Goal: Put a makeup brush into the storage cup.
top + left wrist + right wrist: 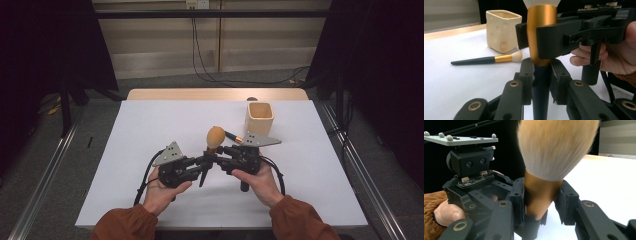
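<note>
A large makeup brush [216,136] with pale fluffy bristles [556,147], a gold ferrule [541,30] and a dark handle stands upright between the two grippers, over the middle of the white table [150,130]. My left gripper [207,159] [541,67] is shut on the dark handle just below the ferrule. My right gripper [216,150] [542,195] comes in from the opposite side, its pads pressed on either side of the gold ferrule. A hand holds each gripper.
A small brush [486,60] [232,136] with a dark handle and gold band lies flat on the table behind the grippers. Beyond it stands a cream square cup [260,117] [502,30], upright and open-topped. Dark curtains flank the table.
</note>
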